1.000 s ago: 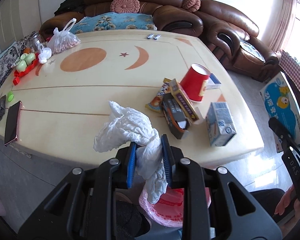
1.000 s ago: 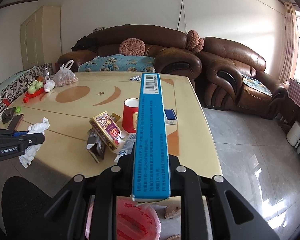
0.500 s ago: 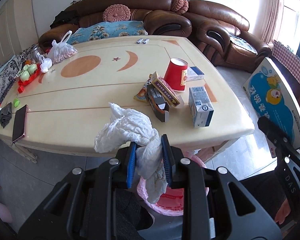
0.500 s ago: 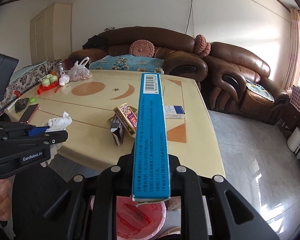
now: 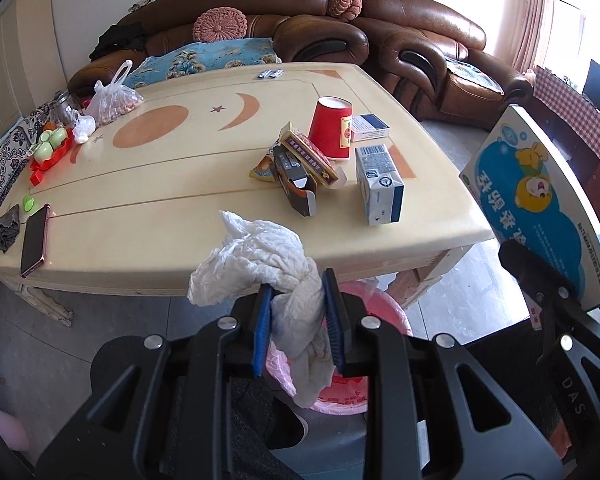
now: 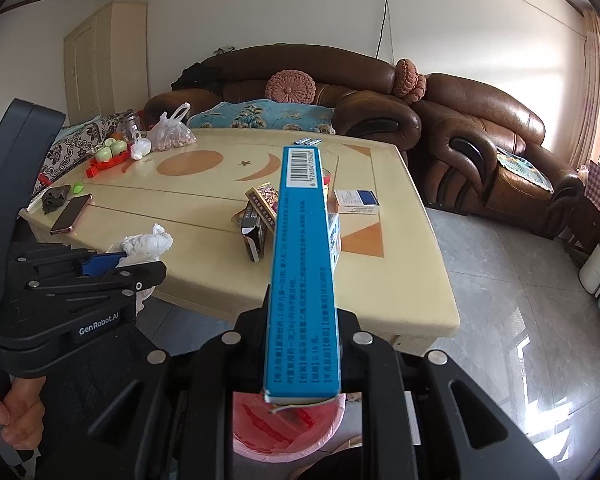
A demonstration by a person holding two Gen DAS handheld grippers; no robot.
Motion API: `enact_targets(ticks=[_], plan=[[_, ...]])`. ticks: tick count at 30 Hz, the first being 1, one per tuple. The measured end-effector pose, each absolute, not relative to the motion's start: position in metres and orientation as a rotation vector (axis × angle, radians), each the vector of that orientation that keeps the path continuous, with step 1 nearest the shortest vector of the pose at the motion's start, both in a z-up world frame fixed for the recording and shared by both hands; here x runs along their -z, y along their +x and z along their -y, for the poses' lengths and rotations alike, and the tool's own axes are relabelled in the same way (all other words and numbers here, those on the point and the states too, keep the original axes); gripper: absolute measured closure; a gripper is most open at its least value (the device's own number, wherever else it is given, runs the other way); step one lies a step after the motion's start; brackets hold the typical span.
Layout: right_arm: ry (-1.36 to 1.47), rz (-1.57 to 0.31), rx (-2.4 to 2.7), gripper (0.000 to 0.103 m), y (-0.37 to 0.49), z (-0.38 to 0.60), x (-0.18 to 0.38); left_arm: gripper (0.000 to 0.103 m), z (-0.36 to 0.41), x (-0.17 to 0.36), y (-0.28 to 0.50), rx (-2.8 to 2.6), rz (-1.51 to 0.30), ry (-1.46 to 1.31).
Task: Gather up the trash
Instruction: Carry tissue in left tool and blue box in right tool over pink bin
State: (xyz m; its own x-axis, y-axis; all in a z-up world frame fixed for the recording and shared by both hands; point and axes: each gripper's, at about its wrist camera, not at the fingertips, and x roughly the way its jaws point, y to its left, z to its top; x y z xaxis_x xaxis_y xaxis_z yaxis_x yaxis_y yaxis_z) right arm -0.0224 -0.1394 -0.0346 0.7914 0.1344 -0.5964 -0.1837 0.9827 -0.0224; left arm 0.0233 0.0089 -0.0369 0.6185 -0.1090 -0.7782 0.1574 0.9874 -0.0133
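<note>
My left gripper (image 5: 296,320) is shut on a crumpled white tissue (image 5: 260,256), whose tail hangs down over a pink-lined trash bin (image 5: 352,396) on the floor in front of the table. My right gripper (image 6: 302,344) is shut on a flat blue box (image 6: 302,280), held on edge above the same bin (image 6: 288,428). That box (image 5: 540,208) and the right gripper appear at the right of the left wrist view. On the table (image 5: 172,216) remain a red paper cup (image 5: 332,126), a white and blue carton (image 5: 378,184), some small boxes (image 5: 300,172) and a snack wrapper (image 5: 263,170).
A phone (image 5: 34,240), a dark rag (image 5: 6,228), a red tray with green cups (image 5: 50,148) and a plastic bag (image 5: 114,102) sit on the table's left side. Brown leather sofas (image 5: 380,28) stand behind it. A hand (image 6: 8,416) holds the left gripper.
Both grippers have drawn back from the table with the tissue and the blue box still held. The table edge now lies further ahead and the bin shows beneath both.
</note>
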Motion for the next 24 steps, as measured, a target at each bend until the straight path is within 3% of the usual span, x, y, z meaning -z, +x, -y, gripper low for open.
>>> enact_targets(ticks=[24], plan=[[-0.052,-0.875,-0.216,0.083,0.002,0.133,0.136,0.079,0.003,0.150,0.042,0.304,-1.178,0.023]])
